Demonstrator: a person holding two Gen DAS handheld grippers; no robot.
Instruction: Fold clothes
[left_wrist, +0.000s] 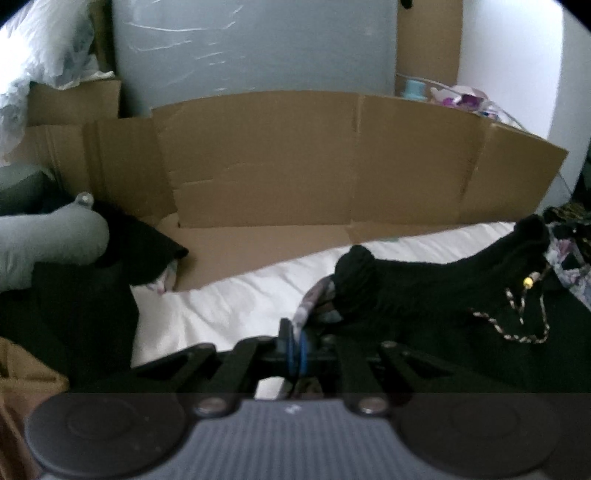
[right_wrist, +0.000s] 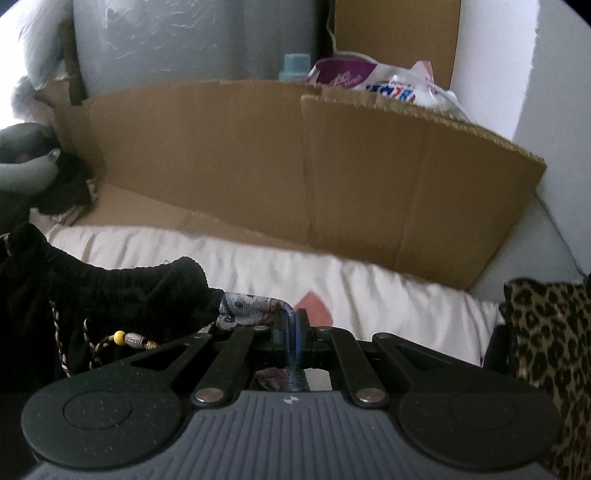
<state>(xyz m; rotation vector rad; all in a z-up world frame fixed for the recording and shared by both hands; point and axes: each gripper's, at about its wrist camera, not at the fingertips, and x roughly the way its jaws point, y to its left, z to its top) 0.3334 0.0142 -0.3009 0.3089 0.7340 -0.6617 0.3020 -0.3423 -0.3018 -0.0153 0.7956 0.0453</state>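
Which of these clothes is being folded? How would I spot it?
Start at the cardboard wall behind the white bedding. In front lies a black garment, pinched by both claws. Unlike the leopard-print fabric, it has a braided, beaded drawstring.

Place: a home, most likely a bedroom used partly for storage.
Bed: a white sheet (left_wrist: 236, 306) over a soft, rumpled surface.
Clothes: a black garment (right_wrist: 110, 295) and a leopard-print cloth (right_wrist: 550, 350) lie on it.
Cardboard: flattened cardboard (left_wrist: 314, 158) stands along the far edge, with more boxes behind.
Clutter: a blue bottle (right_wrist: 293, 66) and printed bags (right_wrist: 373, 79) sit behind the cardboard.
Backdrop: a white wall (right_wrist: 517, 55) and a plastic-wrapped grey panel (left_wrist: 255, 44).
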